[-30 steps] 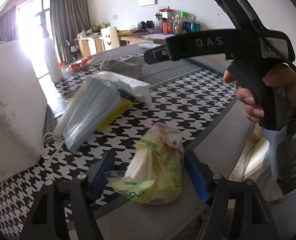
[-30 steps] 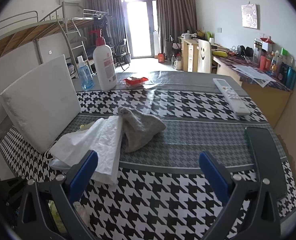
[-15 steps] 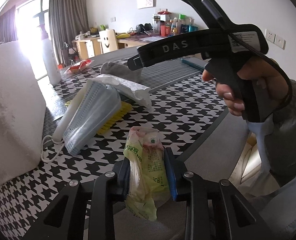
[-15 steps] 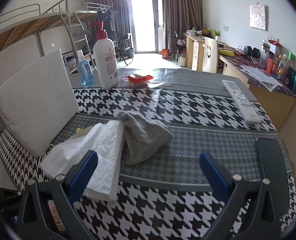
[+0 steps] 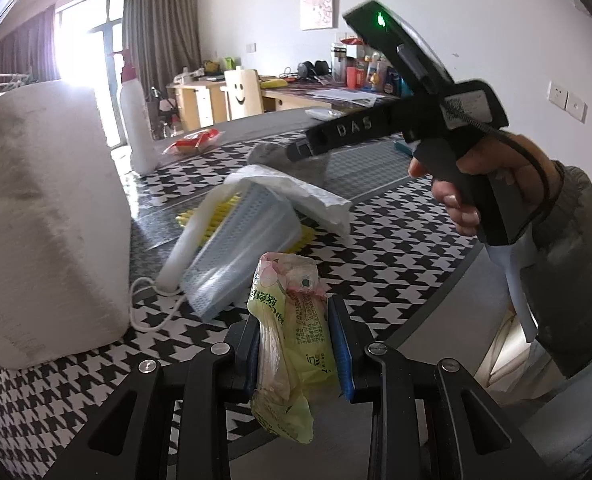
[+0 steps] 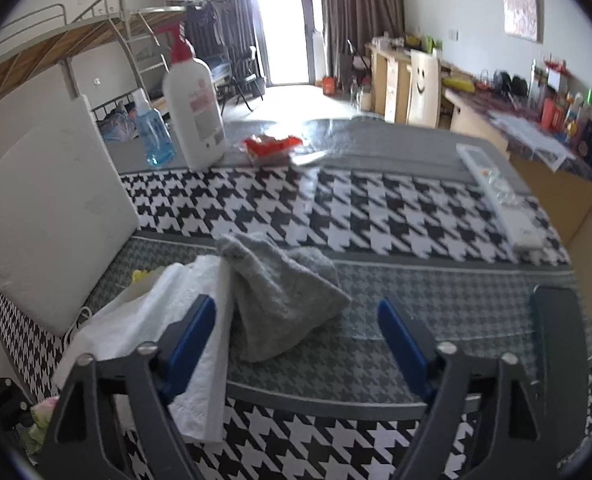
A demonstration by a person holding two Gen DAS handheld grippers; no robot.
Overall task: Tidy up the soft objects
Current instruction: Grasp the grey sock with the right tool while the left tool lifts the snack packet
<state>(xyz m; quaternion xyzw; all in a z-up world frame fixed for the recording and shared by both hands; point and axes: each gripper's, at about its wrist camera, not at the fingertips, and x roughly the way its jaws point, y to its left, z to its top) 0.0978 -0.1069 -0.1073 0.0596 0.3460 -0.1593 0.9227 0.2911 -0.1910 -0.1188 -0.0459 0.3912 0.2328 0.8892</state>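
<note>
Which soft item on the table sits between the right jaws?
The grey knitted cloth, lying loose between the open jaws. The white towel lies behind the left jaw; the white cushion stands far left.

Left tongs (image 5: 294,346) clamped, right tongs (image 6: 296,344) agape

**Hidden, cropped and blurred**

A yellow brush (image 5: 216,216) lies mostly buried under the face masks (image 5: 240,248) and white cloth (image 5: 296,188) — only bristles show. The white foam block (image 6: 44,216) is cut off at the left edge. Desk bottles (image 6: 568,116) at upper right are blurred — labels unreadable. The tissue pack (image 5: 292,340) is small print illegible.
</note>
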